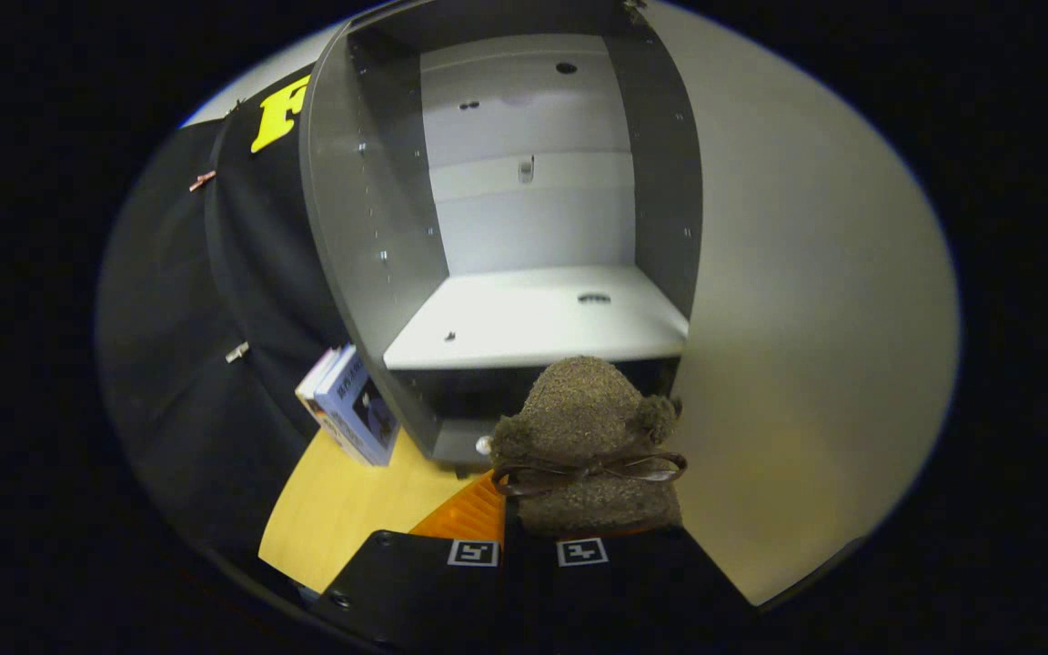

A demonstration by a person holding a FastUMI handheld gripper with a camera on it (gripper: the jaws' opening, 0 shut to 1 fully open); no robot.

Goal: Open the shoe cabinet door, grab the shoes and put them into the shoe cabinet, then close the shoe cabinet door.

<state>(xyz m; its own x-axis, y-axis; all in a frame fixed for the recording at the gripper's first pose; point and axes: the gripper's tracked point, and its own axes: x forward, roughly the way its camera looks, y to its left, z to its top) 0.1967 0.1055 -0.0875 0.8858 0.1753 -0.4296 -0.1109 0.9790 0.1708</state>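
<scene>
Fuzzy brown shoe (589,446) with a bow sits pinched, it seems, in the gripper (529,546), held level before the open shoe cabinet (524,318), near its shelf's front edge.

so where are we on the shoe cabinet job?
Done: the grey shoe cabinet stands open, its pale shelf bare, with the door swung aside on the right. In hand: the fuzzy brown shoe with a thin bow sits between the fingers of the gripper, just in front of the shelf edge. Left: set the shoe inside, release, close the door.
</scene>
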